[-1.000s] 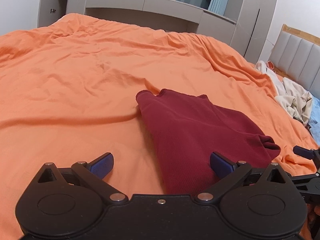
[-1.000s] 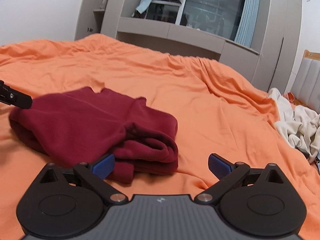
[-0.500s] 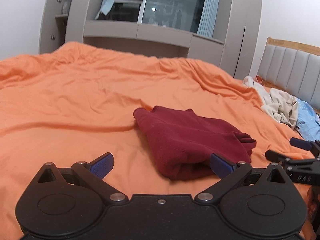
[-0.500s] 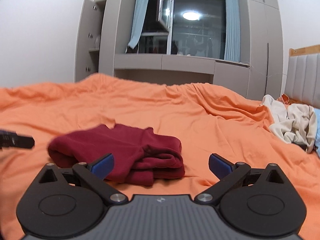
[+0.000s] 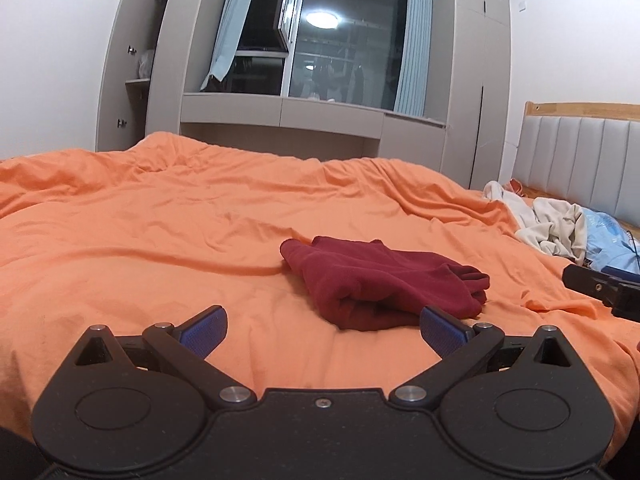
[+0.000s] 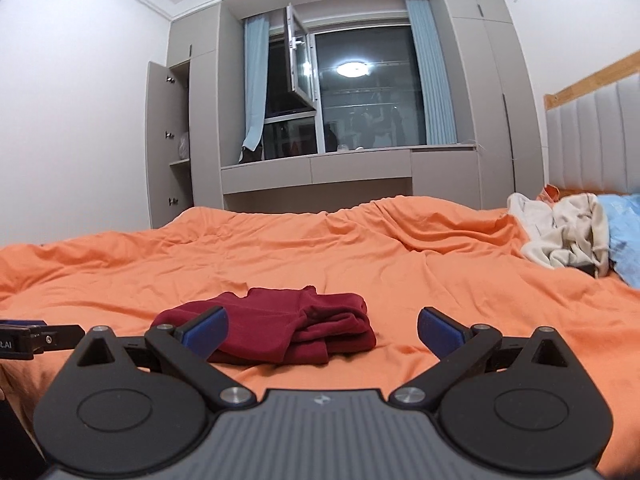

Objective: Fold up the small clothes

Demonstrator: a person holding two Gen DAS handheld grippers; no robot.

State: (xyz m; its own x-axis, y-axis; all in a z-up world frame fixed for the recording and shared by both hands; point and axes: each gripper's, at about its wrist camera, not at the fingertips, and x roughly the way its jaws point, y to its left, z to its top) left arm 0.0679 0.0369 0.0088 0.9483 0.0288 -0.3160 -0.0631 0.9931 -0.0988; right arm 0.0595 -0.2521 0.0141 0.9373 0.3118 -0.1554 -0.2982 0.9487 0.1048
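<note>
Both grippers have pulled back and levelled off; garment reads smaller than a second ago. My left gripper (image 5: 323, 330) jaws wide, empty. Right gripper (image 6: 322, 330) likewise. Maroon garment (image 5: 380, 284) lies folded on the orange duvet (image 5: 160, 240), long axis running left-far to right-near, ahead between both, about equally near to each.

Evenly lit, sharp — fisheye-bent edges.

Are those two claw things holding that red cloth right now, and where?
Nothing is held. The left gripper and right gripper are both open and empty, and the red cloth lies folded on the bed, free of both.
</note>
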